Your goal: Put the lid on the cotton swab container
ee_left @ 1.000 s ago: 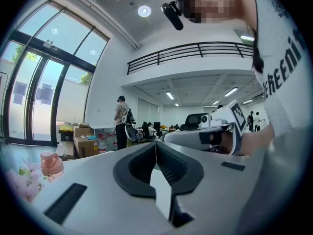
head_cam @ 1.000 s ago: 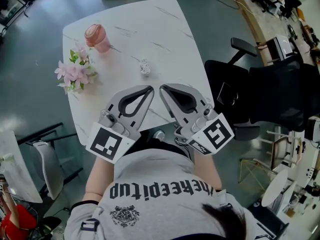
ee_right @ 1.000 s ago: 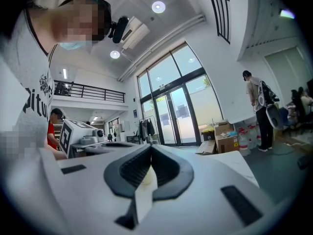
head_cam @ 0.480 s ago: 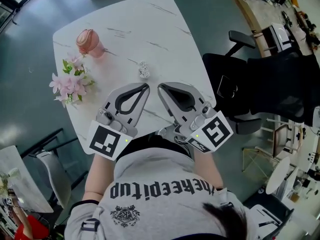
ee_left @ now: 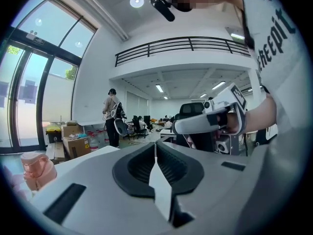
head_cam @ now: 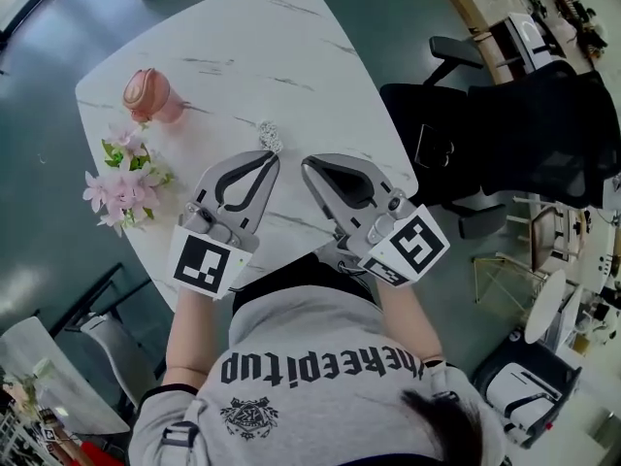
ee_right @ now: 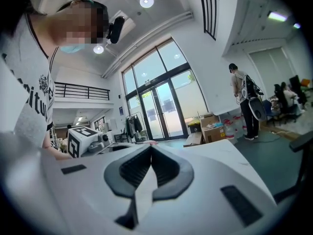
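A small clear, patterned container (head_cam: 269,136) stands near the middle of the white marble table (head_cam: 243,56). My left gripper (head_cam: 275,155) is shut and empty, with its tip just in front of that container. Beside it my right gripper (head_cam: 306,163) is also shut on nothing, its jaws meeting at the tip. In the left gripper view the closed jaws of the left gripper (ee_left: 155,143) point across the table, and the right gripper (ee_left: 205,121) shows at the right. The right gripper view shows the right gripper (ee_right: 150,146) closed. No lid is visible.
A pink lidded cup (head_cam: 147,93) and a bunch of pink flowers (head_cam: 121,178) sit at the table's left side. Black office chairs (head_cam: 524,134) stand off the table's right edge. A person (ee_left: 112,116) stands far off beside cardboard boxes.
Both grippers have moved forward and a little down over the table. The left tip is now closer to the small clear container. Both stay shut.
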Tool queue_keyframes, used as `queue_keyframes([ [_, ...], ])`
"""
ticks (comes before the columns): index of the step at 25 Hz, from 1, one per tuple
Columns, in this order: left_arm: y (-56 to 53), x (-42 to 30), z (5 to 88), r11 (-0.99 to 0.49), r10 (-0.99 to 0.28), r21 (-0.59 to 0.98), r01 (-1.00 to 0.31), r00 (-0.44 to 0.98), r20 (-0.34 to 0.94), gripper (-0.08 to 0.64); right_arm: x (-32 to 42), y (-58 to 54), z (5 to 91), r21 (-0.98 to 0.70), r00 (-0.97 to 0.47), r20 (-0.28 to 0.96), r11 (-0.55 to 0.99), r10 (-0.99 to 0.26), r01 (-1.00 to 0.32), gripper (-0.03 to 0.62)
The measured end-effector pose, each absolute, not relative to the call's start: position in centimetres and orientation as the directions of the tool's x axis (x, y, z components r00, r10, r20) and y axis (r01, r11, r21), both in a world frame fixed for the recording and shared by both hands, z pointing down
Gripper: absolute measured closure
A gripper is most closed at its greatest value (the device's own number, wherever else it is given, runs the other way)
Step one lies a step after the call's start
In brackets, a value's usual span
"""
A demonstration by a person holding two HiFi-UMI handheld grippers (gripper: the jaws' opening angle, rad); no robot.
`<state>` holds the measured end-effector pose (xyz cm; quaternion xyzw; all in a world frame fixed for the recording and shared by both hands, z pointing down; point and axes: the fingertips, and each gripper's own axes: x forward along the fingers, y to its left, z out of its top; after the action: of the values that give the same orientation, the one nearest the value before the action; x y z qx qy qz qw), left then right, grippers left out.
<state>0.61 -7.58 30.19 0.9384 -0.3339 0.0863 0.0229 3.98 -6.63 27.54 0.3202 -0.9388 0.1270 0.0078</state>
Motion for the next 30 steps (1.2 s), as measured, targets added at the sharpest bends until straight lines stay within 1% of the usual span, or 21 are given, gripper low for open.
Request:
queue_keyframes([
  [3, -8.4, 0.2, 31.4, -0.787, -0.605, 0.012, -0.617, 0.775, 0.185, 0.541, 3.9, -7.0, 28.5, -0.239, -0.782, 0.12, 0.747, -0.611, -0.62, 0.581],
  [8, -9.8, -0.4, 33.5, -0.805, -0.579, 0.009, -0.594, 0.789, 0.206, 0.54, 3.9, -7.5, 29.8, -0.237, -0.762, 0.155, 0.725, -0.628, -0.646, 0.581],
  [9, -9.9, -0.4, 34.0, -0.813, -0.567, 0.006, -0.582, 0.796, 0.212, 0.516, 3.8, -7.5, 30.0, -0.24, -0.76, 0.158, 0.722, -0.631, -0.649, 0.581],
  [10, -10.0, -0.4, 34.5, -0.823, -0.553, 0.004, -0.568, 0.803, 0.22, 0.473, 3.7, -7.6, 30.2, -0.242, -0.758, 0.161, 0.719, -0.632, -0.651, 0.581],
  [11, -10.1, -0.4, 35.1, -0.831, -0.54, 0.004, -0.556, 0.81, 0.229, 0.454, 3.5, -7.6, 30.4, -0.244, -0.756, 0.165, 0.717, -0.633, -0.653, 0.581],
  [18, -10.8, -0.1, 38.2, -0.872, -0.472, 0.003, -0.49, 0.84, 0.268, 0.398, 2.8, -8.2, 31.7, -0.254, -0.749, 0.194, 0.705, -0.633, -0.662, 0.581],
  [26, -11.5, -0.2, 41.5, -0.895, -0.42, 0.022, -0.446, 0.858, 0.295, 0.304, 2.9, -8.5, 33.1, -0.273, -0.736, 0.224, 0.684, -0.639, -0.677, 0.581],
  [30, -11.8, -0.2, 43.2, -0.902, -0.402, 0.019, -0.431, 0.857, 0.323, 0.277, 3.1, -8.5, 33.7, -0.277, -0.728, 0.236, 0.674, -0.643, -0.685, 0.581],
])
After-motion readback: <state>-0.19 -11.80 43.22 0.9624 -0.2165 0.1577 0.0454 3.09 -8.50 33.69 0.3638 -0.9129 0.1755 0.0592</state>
